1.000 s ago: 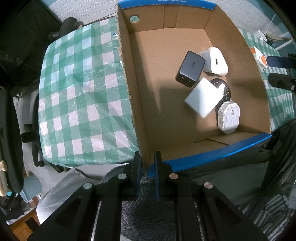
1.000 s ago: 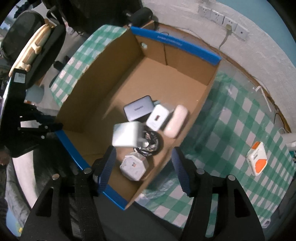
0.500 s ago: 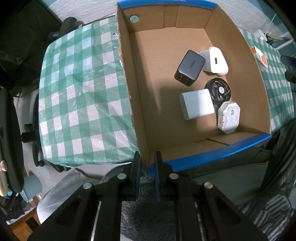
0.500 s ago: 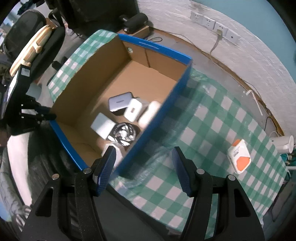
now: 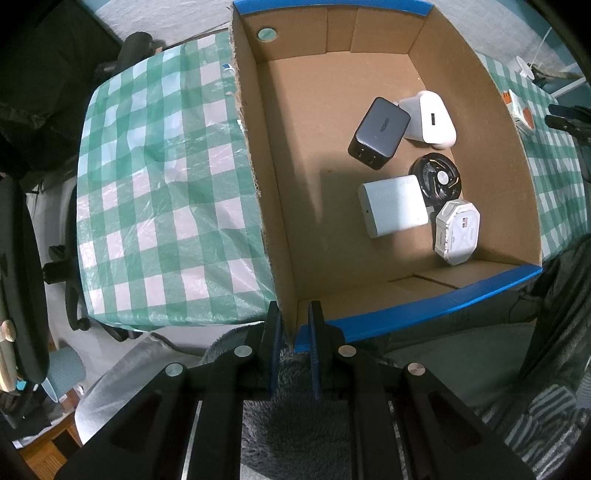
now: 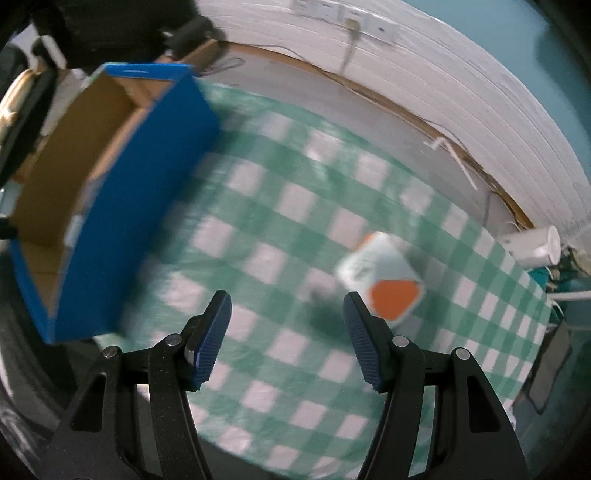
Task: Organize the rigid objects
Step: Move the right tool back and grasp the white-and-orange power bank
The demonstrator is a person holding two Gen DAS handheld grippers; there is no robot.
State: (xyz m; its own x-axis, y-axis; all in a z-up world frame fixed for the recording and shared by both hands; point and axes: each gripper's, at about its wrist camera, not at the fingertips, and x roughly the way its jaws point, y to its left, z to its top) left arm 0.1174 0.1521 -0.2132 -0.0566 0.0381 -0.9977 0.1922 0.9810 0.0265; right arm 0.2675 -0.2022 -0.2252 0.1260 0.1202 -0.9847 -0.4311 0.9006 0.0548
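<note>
A cardboard box with blue rims [image 5: 280, 221] stands on the green checked tablecloth. My left gripper [image 5: 293, 325] is shut on the box's near corner. Inside lie a dark grey charger [image 5: 378, 133], a white charger [image 5: 430, 116], a pale square adapter [image 5: 393, 210], a black round fan [image 5: 437, 179] and a white octagonal device [image 5: 458, 230]. My right gripper [image 6: 286, 328] is open and empty above the cloth. A white and orange device [image 6: 384, 277] lies on the cloth just beyond its right finger; it also shows in the left wrist view [image 5: 519, 110].
The box [image 6: 110, 192] is to the left in the right wrist view. A white cup-like item [image 6: 535, 245] lies at the table's far right edge. A wall with sockets [image 6: 369, 26] runs behind the table. Dark chairs [image 5: 22, 266] stand left of the table.
The pale adapter dropped from my right gripper into the box and lies flat. My right gripper has swung right, away from the box, toward the white and orange device. My left gripper kept still.
</note>
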